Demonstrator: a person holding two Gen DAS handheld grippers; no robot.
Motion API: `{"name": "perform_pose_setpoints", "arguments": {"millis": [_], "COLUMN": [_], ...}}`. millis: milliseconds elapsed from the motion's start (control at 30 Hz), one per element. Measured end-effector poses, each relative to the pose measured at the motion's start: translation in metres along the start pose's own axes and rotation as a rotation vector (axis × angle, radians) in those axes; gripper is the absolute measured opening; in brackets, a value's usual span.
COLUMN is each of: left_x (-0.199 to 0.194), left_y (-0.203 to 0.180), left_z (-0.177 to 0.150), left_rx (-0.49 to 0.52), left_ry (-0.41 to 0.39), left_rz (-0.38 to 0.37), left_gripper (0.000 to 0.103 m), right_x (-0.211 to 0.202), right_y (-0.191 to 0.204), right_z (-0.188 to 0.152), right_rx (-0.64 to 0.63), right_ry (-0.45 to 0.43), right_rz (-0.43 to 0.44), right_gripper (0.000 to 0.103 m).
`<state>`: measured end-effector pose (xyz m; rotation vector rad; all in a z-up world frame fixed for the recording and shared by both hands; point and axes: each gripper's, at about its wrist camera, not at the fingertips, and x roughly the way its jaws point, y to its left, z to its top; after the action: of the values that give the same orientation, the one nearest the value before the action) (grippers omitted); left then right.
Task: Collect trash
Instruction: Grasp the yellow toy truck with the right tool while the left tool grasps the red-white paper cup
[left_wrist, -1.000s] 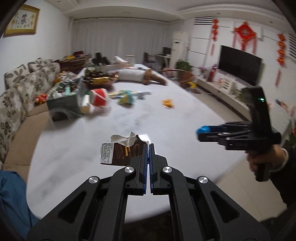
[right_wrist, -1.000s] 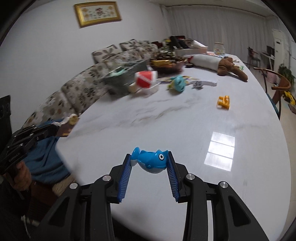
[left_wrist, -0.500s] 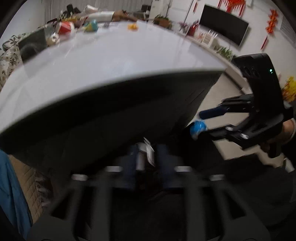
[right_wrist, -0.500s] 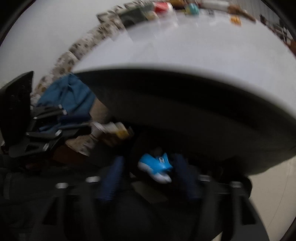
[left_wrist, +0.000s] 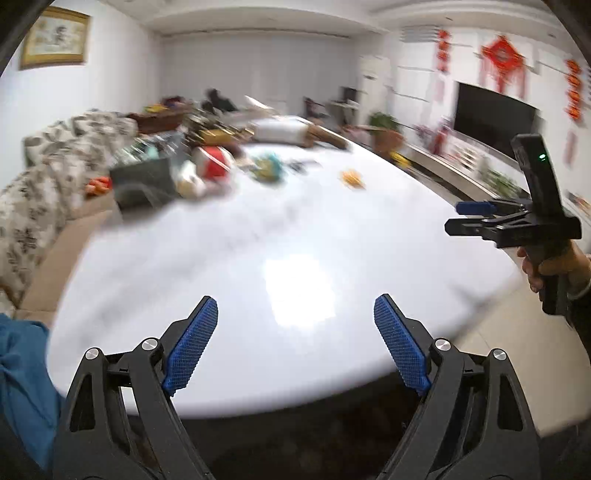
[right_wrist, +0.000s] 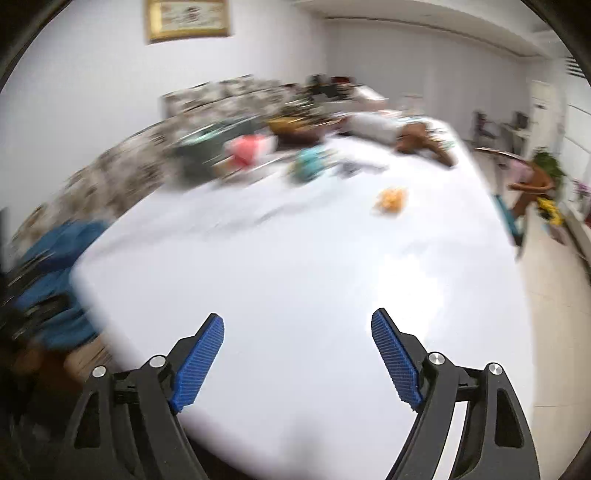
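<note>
A patterned sofa (left_wrist: 48, 177) flanks the white table (left_wrist: 258, 266), where a dark box (left_wrist: 142, 182), a red-and-white cup (left_wrist: 214, 162) and a small orange item (left_wrist: 352, 178) lie blurred at the far end. Left gripper (left_wrist: 295, 332) and right gripper (right_wrist: 297, 350) are opening, jaws empty; no trash identifiable nearby.
</note>
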<state>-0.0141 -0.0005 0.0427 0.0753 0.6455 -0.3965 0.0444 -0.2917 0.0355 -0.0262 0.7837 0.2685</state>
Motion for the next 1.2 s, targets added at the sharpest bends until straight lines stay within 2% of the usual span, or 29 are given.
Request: {"name": "perform_pose_setpoints", "arguments": {"millis": [100,200,333,433,500,767,867,1033,1100,1167,1200], "left_x": [0.032,0.067,0.093,0.115,0.127,0.207,0.233,0.268,0.278,0.289,0.293], "left_y": [0.009,0.018,0.028,0.038,0.045,0.089,0.107,0.127,0.124,0.119,0.115], "left_z": [0.027,0.045,0.054,0.063,0.073,0.145,0.172,0.190,0.193,0.194,0.193], "left_rx": [-0.054,-0.108,-0.133,-0.144,-0.148,-0.168,-0.154,-0.122,-0.085,-0.039,-0.010], "left_ry": [-0.003,0.030,0.051,0.059,0.058,0.025,0.017,0.069,0.067,0.084,0.083], "left_rz": [0.050,0.065,0.097,0.118,0.132,0.264,0.318,0.264,0.280,0.265,0.294], "left_gripper": [0.084,0.084,0.084,0.084,0.084,0.085,0.085,0.088,0.091,0.091,0.091], "right_x": [0.067,0.122,0.179,0.210,0.219,0.207,0.200,0.200,0.200,0.200,0.200], "right_y": [-0.051,-0.085,-0.096,-0.101,-0.097,-0.079,-0.077,-0.074,-0.074,-0.074,-0.075], "right_z": [0.052,0.079,0.107,0.118,0.120,0.106,0.100,0.100,0.100,0.100,0.100], "right_rx": [0.121,0.223,0.245,0.223,0.177,0.068,0.064,0.036,0.031,0.036,0.043], "right_ry": [0.006,0.038,0.079,0.121,0.134,0.152,0.159,0.171,0.169,0.166,0.164], "right_rz": [-0.100,-0.141,-0.153,-0.156,-0.187,-0.084,-0.048,-0.027,-0.029,-0.027,-0.026], "right_gripper": [0.081,0.081,0.078,0.070,0.041,0.040,0.040,0.040,0.040,0.040,0.040]}}
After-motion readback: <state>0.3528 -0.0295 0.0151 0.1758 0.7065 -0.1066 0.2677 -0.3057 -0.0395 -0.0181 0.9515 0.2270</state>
